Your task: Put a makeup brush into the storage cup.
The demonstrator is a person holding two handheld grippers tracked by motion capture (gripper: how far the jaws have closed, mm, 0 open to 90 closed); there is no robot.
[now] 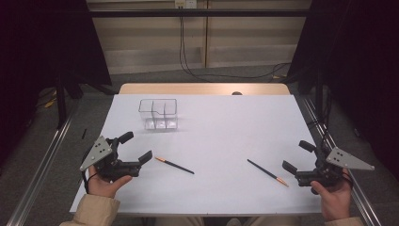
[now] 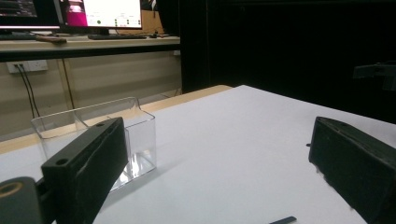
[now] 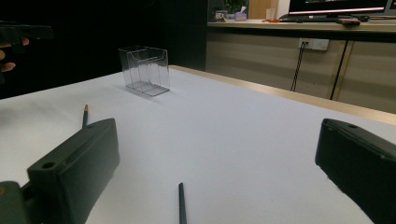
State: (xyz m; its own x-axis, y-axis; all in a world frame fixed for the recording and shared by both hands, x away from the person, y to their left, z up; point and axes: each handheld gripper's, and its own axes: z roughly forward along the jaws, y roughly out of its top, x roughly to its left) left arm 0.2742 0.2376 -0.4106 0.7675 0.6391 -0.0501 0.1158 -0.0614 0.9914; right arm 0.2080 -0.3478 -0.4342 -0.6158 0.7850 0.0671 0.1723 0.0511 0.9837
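On the big white table (image 1: 211,155), smooth and flat, nothing is picked up yet. A clear plastic box (image 1: 158,114) with little rooms inside stands far back on the left. The left gripper (image 1: 134,147) and the right gripper (image 1: 297,156) are both wide open and hold nothing. A thin dark pencil (image 1: 174,165) lies just beside the left gripper, and another pencil (image 1: 267,173) lies near the right one. I think the next move is to close on a pencil, gently, because it is skinny and can roll.
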